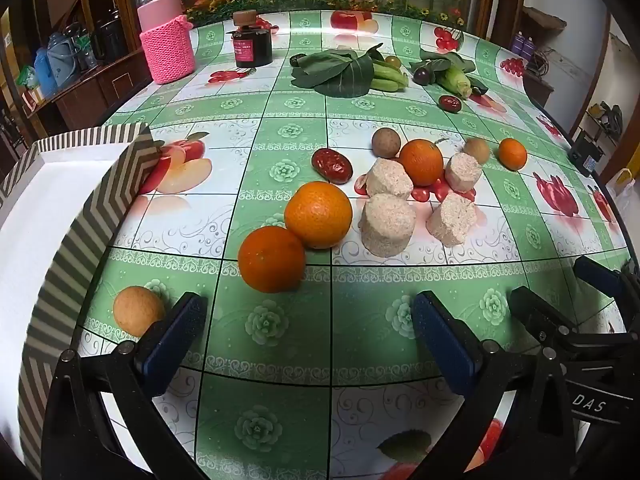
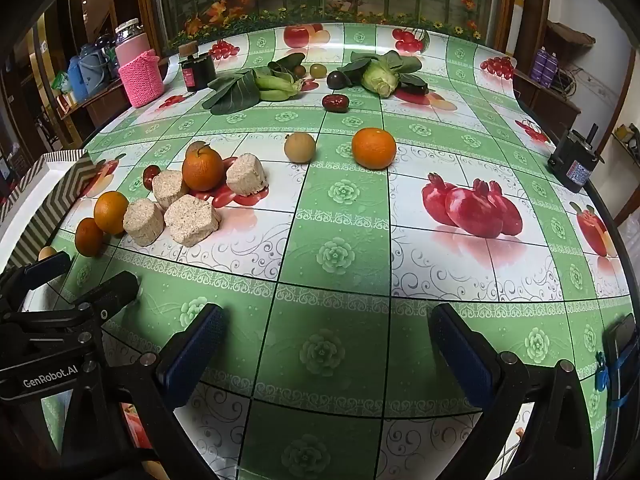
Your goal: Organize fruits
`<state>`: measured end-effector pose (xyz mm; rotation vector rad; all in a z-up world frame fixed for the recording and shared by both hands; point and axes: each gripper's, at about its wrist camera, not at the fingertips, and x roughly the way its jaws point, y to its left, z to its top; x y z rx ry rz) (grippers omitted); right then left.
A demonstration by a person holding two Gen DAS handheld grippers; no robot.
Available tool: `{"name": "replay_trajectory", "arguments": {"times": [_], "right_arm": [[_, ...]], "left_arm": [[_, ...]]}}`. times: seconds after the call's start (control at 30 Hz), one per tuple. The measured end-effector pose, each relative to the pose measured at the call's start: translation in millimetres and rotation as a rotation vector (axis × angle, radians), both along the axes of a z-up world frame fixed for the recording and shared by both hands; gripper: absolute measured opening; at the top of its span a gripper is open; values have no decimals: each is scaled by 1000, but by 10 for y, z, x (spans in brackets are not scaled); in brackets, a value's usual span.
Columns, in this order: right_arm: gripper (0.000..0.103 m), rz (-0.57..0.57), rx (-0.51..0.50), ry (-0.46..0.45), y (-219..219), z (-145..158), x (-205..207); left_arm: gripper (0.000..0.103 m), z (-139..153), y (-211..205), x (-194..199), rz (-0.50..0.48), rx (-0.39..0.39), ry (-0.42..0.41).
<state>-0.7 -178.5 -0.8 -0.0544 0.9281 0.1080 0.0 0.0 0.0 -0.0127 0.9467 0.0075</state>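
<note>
Hovering over the near edge of the counter (image 1: 288, 360), both tools are tilted down with nothing between the fingers: left gripper (image 1: 308, 340) spread wide and released, right gripper (image 2: 328, 344) likewise wide and empty. Landmark: the chevron-striped box (image 1: 100, 216), white inside, at the counter's left edge. Just right of the box lies a pale orange fruit (image 1: 138, 311), touching the left gripper's left finger as seen from the left wrist. Further right of the box, two oranges (image 1: 272, 259) touch each other; beyond them sit four tan crumbly cylinders (image 1: 386, 226), a third orange (image 1: 421, 162) with a stem, a red date (image 1: 332, 165) and a brown round fruit (image 1: 385, 142). Well right of the box, a small orange (image 2: 373, 148) and a tan round fruit (image 2: 299, 147) stand apart. Far from the box, at the back: leafy greens (image 1: 340, 72), a second date (image 2: 335, 103), a dark jar (image 1: 253, 46) with a red label, unreadable, and a pink knit-sleeved bottle (image 1: 166, 40). Legible writing: "DAS" on the right tool's frame in the left wrist view; "GenRobot.AI" on the left tool's frame in the right wrist view.
</note>
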Motion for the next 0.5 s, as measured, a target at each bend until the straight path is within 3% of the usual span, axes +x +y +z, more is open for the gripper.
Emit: {"name": "replay_trajectory", "arguments": {"times": [0.5], "right_arm": [[103,0,1,0,1,1,0]], "left_arm": [[103,1,1,0,0,-1,0]]}}
